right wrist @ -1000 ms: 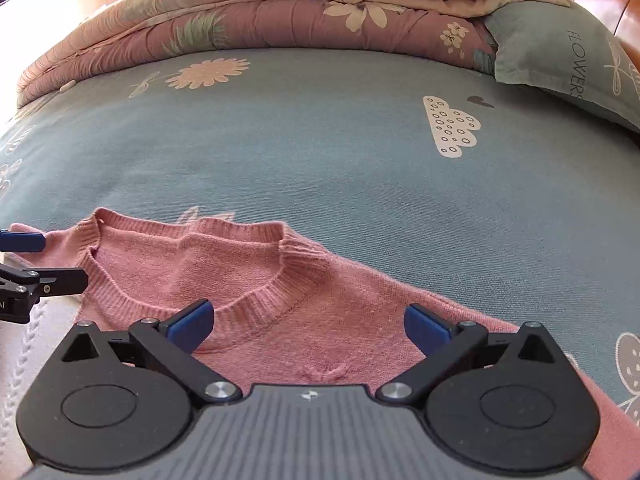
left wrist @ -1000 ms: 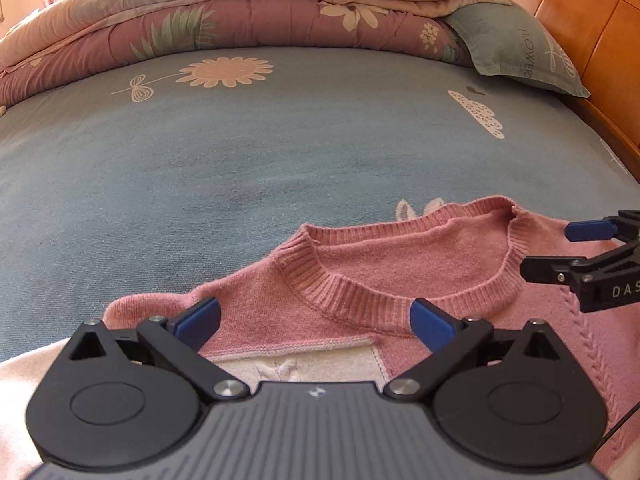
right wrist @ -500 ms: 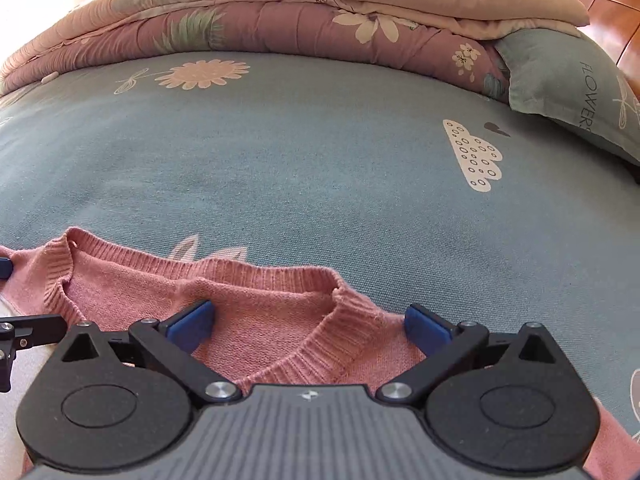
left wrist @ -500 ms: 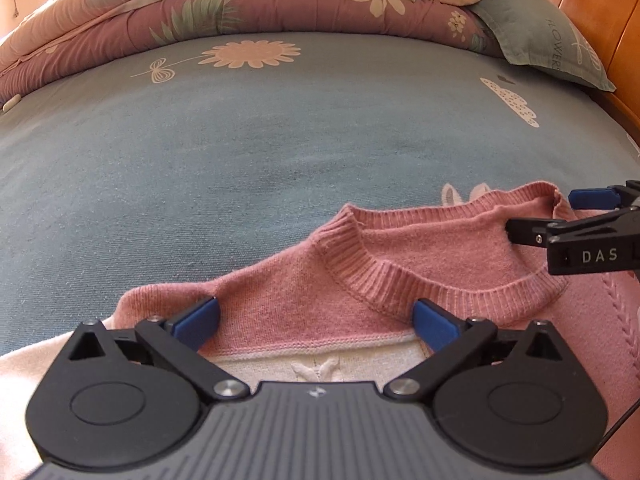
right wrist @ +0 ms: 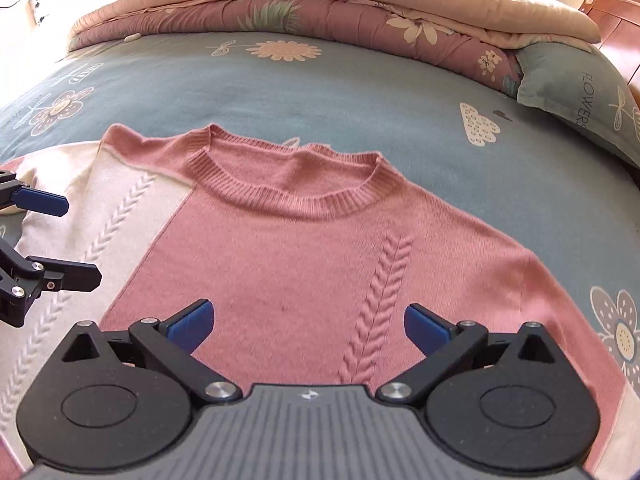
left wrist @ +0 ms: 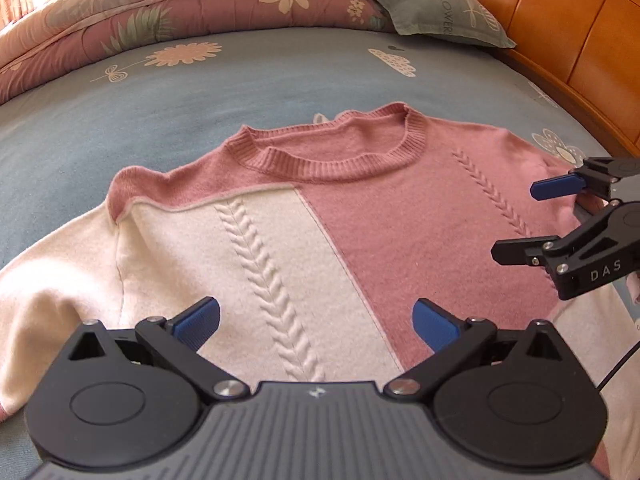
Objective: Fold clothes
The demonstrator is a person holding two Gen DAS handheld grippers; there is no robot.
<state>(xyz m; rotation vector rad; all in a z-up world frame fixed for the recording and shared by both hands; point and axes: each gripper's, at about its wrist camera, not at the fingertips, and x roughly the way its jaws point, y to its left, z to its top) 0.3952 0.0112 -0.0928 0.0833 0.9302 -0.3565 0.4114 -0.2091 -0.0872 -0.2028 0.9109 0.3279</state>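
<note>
Lying flat on the bed (left wrist: 168,92), sweater (left wrist: 360,216) now released at collar; left tongs (left wrist: 316,322) and right tongs (right wrist: 308,322) withdrawn, wide open, empty; folding pending.

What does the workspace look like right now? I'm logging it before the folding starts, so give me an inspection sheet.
Surface: bed sheet, blue-grey with flower and cloud prints.
Job's things: pink and cream sweater lying spread out, front up, neckline toward the far side; no fold made yet.
Clutter: nothing seen on the sheet beside the sweater.
Grippers: left gripper open above the cream panel; right gripper open above the pink panel; neither holds cloth.
Cables: thin black cable at the right edge of the left wrist view.
Surroundings: folded floral quilt, pillow, wooden headboard.
</note>
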